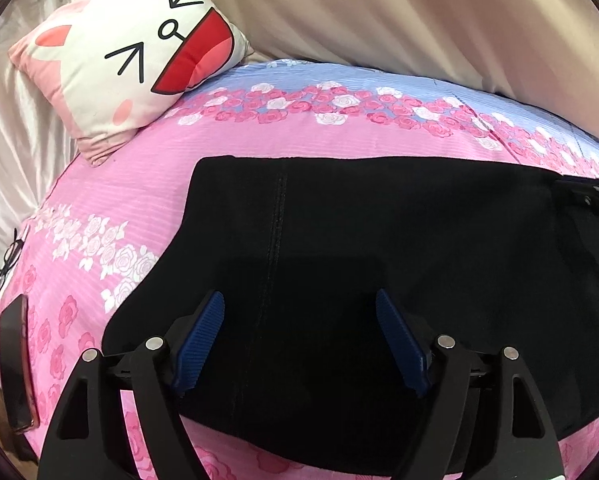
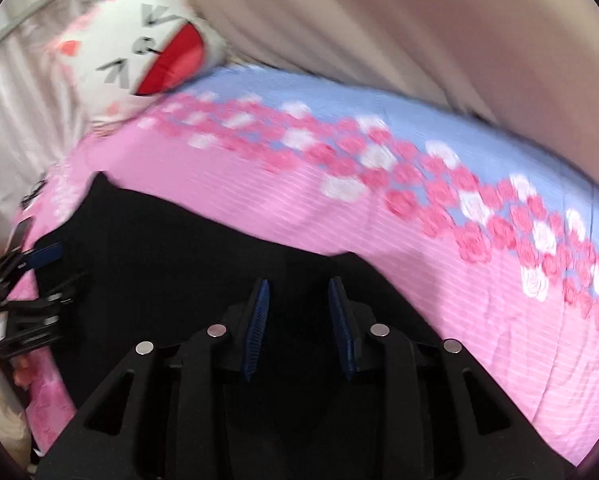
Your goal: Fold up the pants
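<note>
The black pants point(image 1: 379, 248) lie flat on the floral bedspread point(image 1: 147, 184), spread as a broad dark slab across its pink part, with a stitched seam running down the cloth in the left wrist view. The far edge looks straight and even, and a step in the darkness near the left gripper point(image 1: 299, 340) hints that one layer already lies over another, so at least one fold seems done; how many, the black cloth does not let me tell. The shape is wide and long, so I judge that one or more folds are left before the pants make a compact stack.

The left gripper hangs over the near part of the pants with its blue pads point(image 1: 201, 340) spread wide and nothing between them; they do not pinch the cloth. The right gripper point(image 2: 297, 328) is over the other end of the pants, its jaws narrowly apart. The right wrist view is blurred and the cloth beneath is black, so I cannot tell whether a pinch of fabric sits between the pads.

A cartoon-face pillow point(image 1: 131, 56) rests at the far left corner of the bed, well apart from the pants. Eyeglasses point(image 1: 5, 264) and a phone point(image 1: 15, 364) lie near the left edge of the bedspread, clear of the cloth.
</note>
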